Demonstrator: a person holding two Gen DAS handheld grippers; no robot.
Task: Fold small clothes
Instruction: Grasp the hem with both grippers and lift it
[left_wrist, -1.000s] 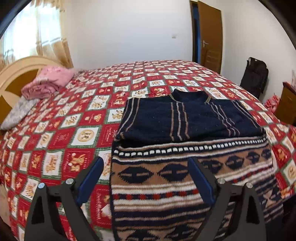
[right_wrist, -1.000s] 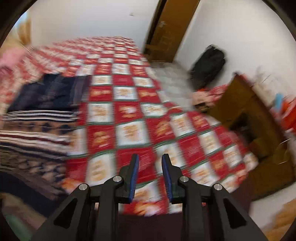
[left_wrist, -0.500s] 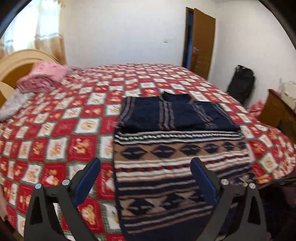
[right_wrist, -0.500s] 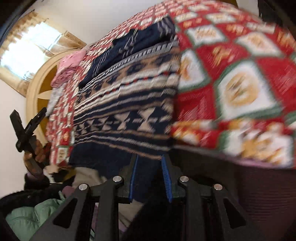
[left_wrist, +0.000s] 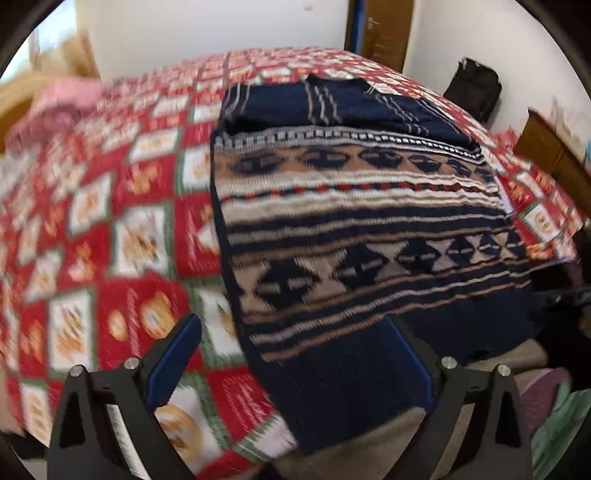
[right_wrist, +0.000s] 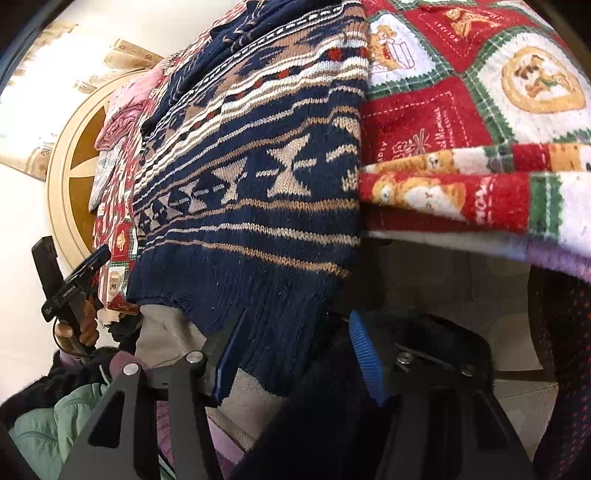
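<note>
A navy knit sweater (left_wrist: 351, 206) with tan, white and red patterned bands lies on the bed, sleeves folded in at the far end, its ribbed hem hanging over the near edge. My left gripper (left_wrist: 291, 362) is open, its jaws wide apart on either side of the hem's left corner. In the right wrist view the sweater (right_wrist: 258, 177) hangs over the bed edge. My right gripper (right_wrist: 295, 354) is open, its jaws on either side of the hem's lower right corner. The left gripper (right_wrist: 74, 284) shows at the far left there, held in a hand.
The bed carries a red, white and green patchwork blanket (left_wrist: 122, 221). Pink folded clothes (left_wrist: 62, 107) lie by the wooden headboard (right_wrist: 74, 155). A black bag (left_wrist: 472, 88) and a door (left_wrist: 384, 33) stand at the far wall. A wooden cabinet (left_wrist: 550, 155) is on the right.
My left gripper has moved down and closer to the hem at the bed's near edge. My right gripper has swung to the hem and opened from nearly shut.
</note>
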